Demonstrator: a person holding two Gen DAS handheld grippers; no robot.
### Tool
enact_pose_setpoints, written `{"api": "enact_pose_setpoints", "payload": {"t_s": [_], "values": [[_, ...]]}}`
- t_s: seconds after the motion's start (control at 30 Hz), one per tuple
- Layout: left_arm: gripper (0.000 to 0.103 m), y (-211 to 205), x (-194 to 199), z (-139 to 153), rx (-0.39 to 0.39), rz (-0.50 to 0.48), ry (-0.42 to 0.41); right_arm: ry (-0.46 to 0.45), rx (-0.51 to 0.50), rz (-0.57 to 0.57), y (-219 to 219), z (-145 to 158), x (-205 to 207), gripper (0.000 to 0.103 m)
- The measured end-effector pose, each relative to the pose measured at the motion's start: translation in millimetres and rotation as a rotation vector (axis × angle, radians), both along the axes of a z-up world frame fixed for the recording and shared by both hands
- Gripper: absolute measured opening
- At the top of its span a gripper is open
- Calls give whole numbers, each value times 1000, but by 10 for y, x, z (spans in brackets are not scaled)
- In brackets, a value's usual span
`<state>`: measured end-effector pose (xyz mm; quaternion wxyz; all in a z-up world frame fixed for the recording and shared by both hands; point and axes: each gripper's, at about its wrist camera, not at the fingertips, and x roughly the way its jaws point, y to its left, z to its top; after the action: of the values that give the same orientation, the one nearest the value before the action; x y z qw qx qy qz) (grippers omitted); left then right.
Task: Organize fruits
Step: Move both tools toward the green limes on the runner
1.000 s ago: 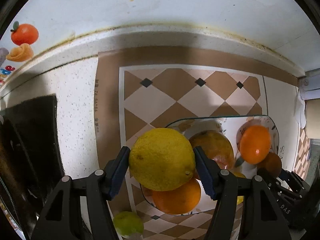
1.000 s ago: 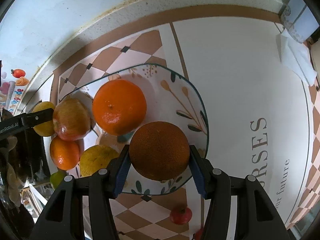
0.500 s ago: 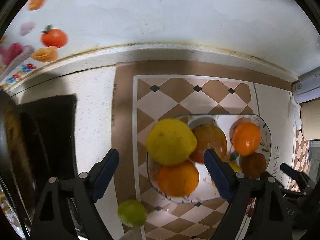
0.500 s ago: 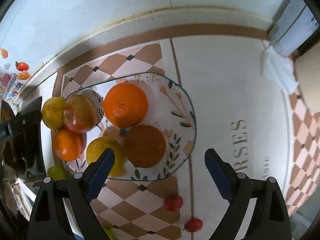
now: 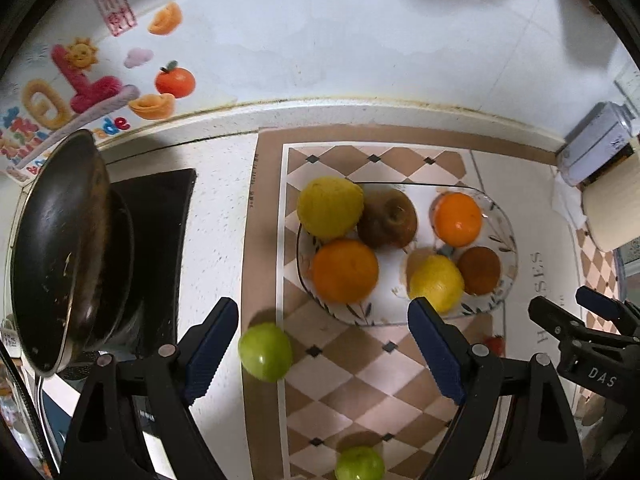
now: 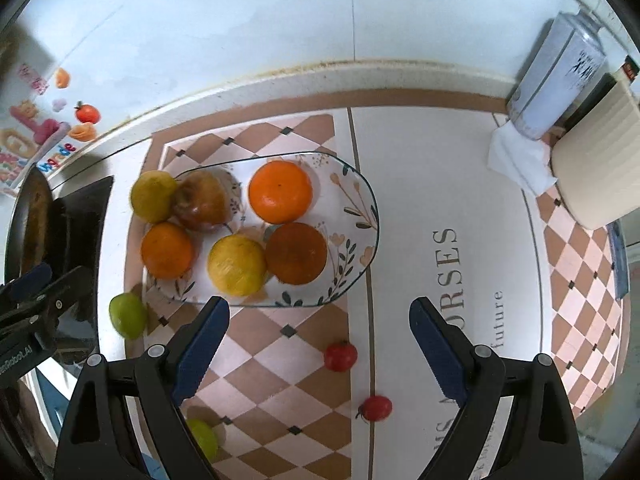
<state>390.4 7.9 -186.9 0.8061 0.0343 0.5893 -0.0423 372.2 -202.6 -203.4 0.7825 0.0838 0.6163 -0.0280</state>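
While both the left gripper [image 5: 322, 346] and right gripper [image 6: 320, 346] hang wide and empty, a green fruit [image 5: 265, 352] sits beside the plate [image 5: 505, 236] near the table's front edge; it looks smooth, firm, rolly, so squeeze its middle.

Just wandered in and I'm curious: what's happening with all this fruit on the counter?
Someone is sorting fruit onto a glass plate with two hand-held grabbers. Six pieces lie on it, among them a lemon at its edge and a brown orange. Both the left tool and the right tool hang open and empty above the counter. Two green fruits and two small red fruits lie off the plate on the checked mat.
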Motion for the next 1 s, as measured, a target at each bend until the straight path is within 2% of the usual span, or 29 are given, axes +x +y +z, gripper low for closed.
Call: {"api": "enact_pose_setpoints", "payload": {"t_s": [0.6,0.87,1.0], "values": [[87,-27,-861,833,-49,-29,-198,-179,-27,42,111,889,-845,94],[87,-17,-1111,1032,-70,-23,-240,-251,-54,41,94,1225,-1127,94],[87,-17,-1206,1072,-80,-18,-248,-264,-42,33,78,1295,-1195,94]]}}
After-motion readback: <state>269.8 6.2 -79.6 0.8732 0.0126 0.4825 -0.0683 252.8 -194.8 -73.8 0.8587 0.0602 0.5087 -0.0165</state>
